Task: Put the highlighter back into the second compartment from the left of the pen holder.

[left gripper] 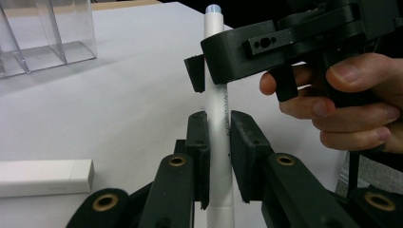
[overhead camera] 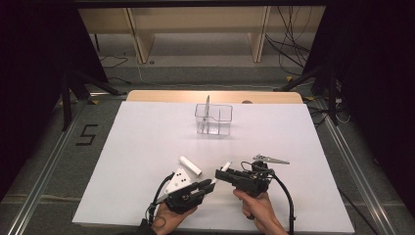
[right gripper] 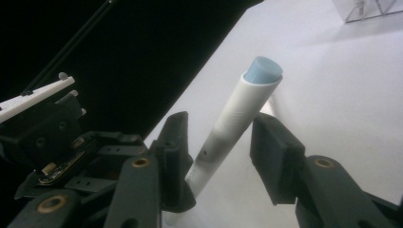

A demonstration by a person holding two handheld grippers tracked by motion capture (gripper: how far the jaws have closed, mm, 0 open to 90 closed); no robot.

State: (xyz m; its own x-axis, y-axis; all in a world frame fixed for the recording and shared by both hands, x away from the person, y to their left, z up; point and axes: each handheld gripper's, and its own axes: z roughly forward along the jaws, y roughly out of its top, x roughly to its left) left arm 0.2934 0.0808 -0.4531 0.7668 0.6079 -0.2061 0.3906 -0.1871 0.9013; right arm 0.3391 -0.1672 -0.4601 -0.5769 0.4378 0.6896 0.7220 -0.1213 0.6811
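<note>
Two tongs near bench's front edge. We log left gripper (left gripper: 219,142) clamped on white pen (left gripper: 217,95); right gripper (right gripper: 218,152) jaws spread, straddling pen's blue-tipped end, long axis running straight between both. Clear organiser (overhead camera: 213,119) toward far edge.

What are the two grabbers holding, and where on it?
The left gripper clamps a white pen near its lower end. The right gripper sits around its middle, jaws open, not gripping.

Two hands are holding the left gripper (overhead camera: 211,182) and right gripper (overhead camera: 220,173) tip to tip near the front edge of the white table (overhead camera: 147,142). A white cylinder (overhead camera: 190,165) is lying just behind them. A clear box (overhead camera: 214,119) is standing farther back.
</note>
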